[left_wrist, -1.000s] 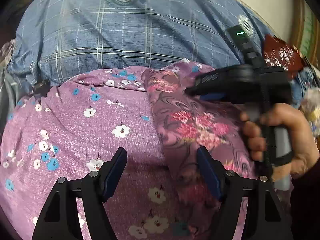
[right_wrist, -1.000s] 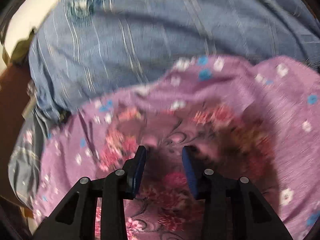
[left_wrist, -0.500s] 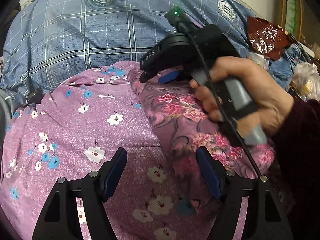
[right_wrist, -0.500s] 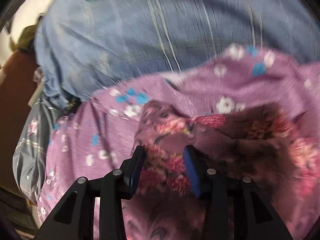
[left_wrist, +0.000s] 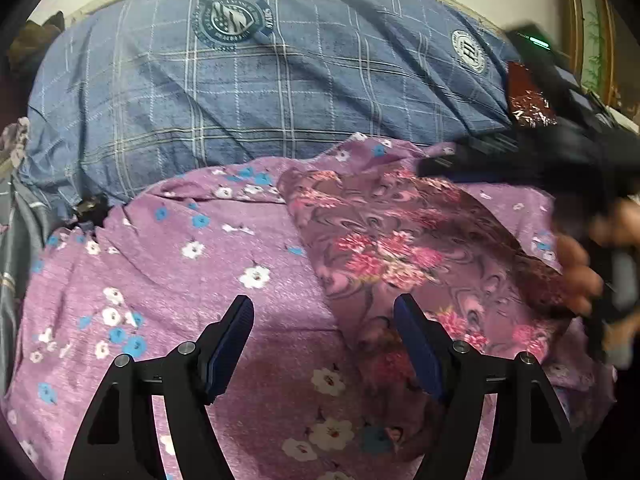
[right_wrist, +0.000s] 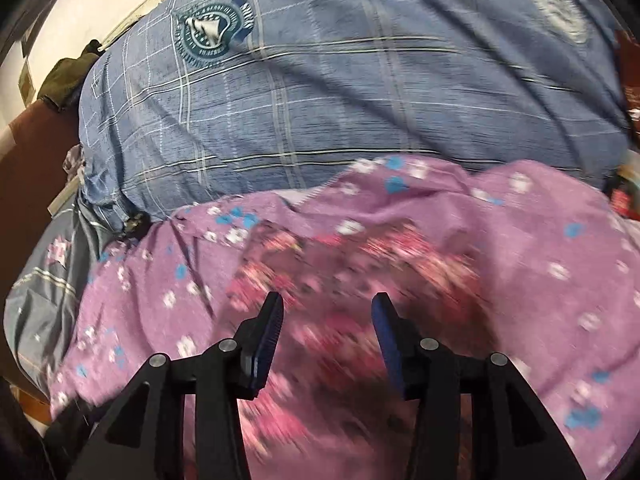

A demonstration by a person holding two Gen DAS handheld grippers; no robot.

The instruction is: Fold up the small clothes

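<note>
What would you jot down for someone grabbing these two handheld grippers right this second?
Left gripper: open, empty, hovering above the cloth.
Right gripper: open, empty, over the dark floral garment; its view is blurred.
The dark floral garment lies in a loose strip on the light purple flowered cloth, in front of the blue plaid bedding.
Done: one rough fold, it seems.
Left: probably grip an end, fold again and flatten.

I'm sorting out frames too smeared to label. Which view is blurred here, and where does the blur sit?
Left wrist view: mostly sharp, the dark floral garment crisp; only the right tongs and hand at the edge are smeared. Right wrist view: motion blur across the garment and blue plaid bedding; its own tongs stay sharp.
</note>
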